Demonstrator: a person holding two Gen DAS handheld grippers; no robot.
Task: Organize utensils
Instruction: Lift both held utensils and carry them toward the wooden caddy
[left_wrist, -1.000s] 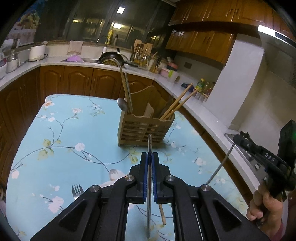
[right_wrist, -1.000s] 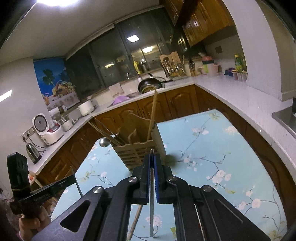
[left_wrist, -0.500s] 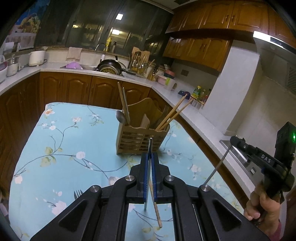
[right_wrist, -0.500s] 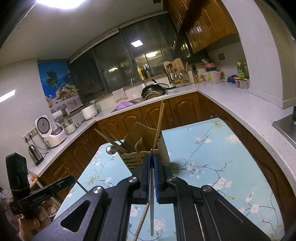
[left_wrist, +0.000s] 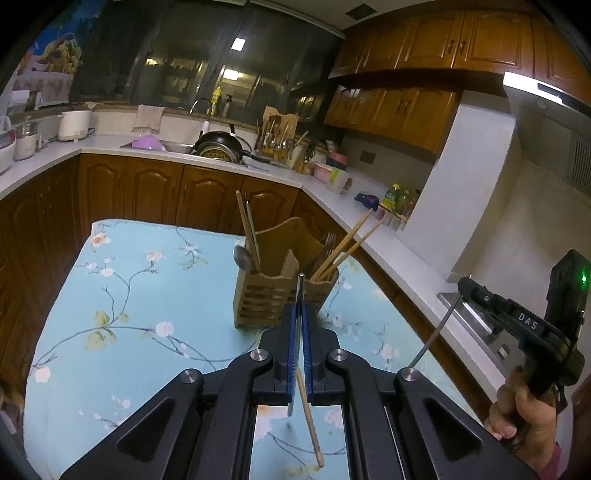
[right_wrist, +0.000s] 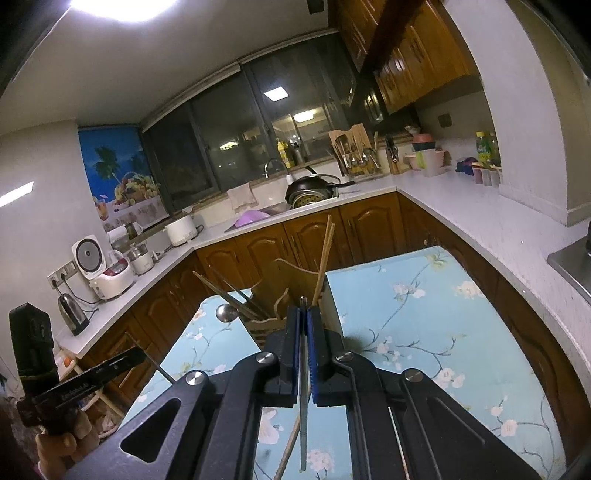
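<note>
Both tools hover side by side above the surface (left_wrist: 122, 295) with its blue flowered cloth, each aimed at the wooden caddy (left_wrist: 273, 299) that stands upright near the cloth's far middle. The left tool (left_wrist: 301, 314) is clamped tight on two thin things at once — a metal rod (left_wrist: 300, 291) running forward past the blue pads toward the caddy, and a wooden chopstick (left_wrist: 308, 417) that slants down and back from the pads, its tip hanging over the cloth. The right tool (right_wrist: 303, 321) is pinched just as narrowly on its own metal rod (right_wrist: 303, 424); a chopstick (right_wrist: 290, 446) slants below it, though whether the pads grip that one I cannot tell. In the caddy, a spoon (left_wrist: 242, 256) and dark sticks lean left, a fork (left_wrist: 325, 247) stands in the middle and a chopstick pair (left_wrist: 351, 240) leans right. A hand (left_wrist: 528, 413) grips the right tool's handle.
</note>
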